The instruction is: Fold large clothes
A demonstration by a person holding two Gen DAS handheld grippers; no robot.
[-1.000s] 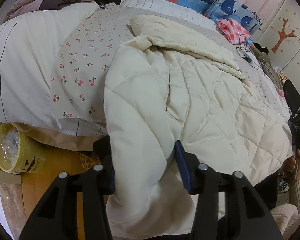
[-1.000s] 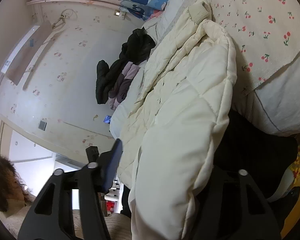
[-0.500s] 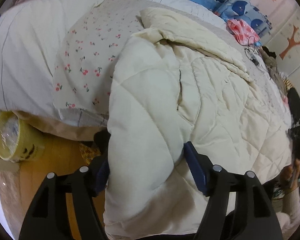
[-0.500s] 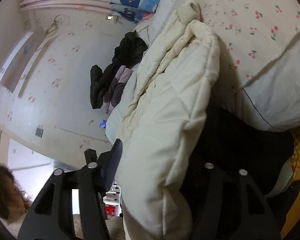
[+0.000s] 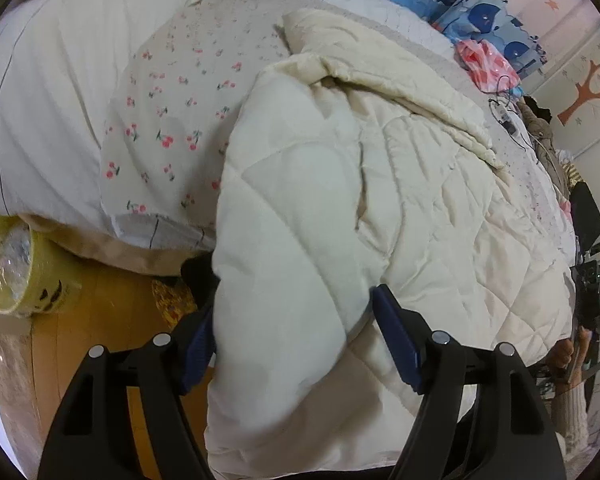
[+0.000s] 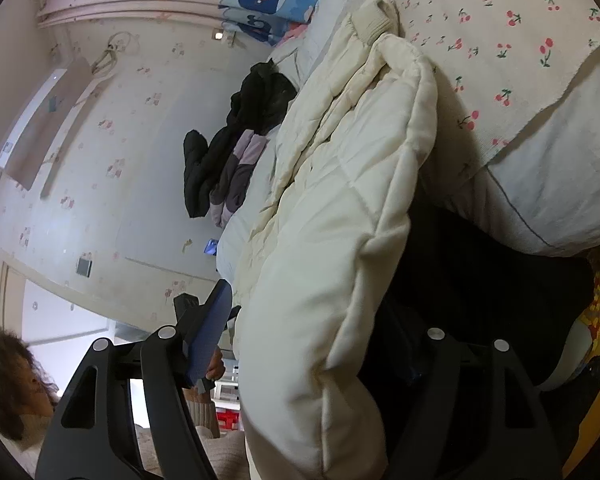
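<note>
A cream quilted padded coat lies across the bed and hangs over its near edge. In the left wrist view my left gripper straddles a thick fold of its hanging hem. Its jaws are opening, and the puffy fabric fills the gap between the blue pads. In the right wrist view the same coat runs away along the bed edge. My right gripper is around another thick fold with its jaws opening. Its left pad stands off the cloth, and its right pad is hidden in shadow behind the fold.
A cherry-print sheet covers the bed, with whale-print pillows at the far end. A yellow tub stands on the wooden floor. Dark clothes are piled on the bed. A person is at the lower left.
Both grippers' jaws have spread wider around the coat's folds. The fabric has puffed out between them. Neither hand has shifted much.
</note>
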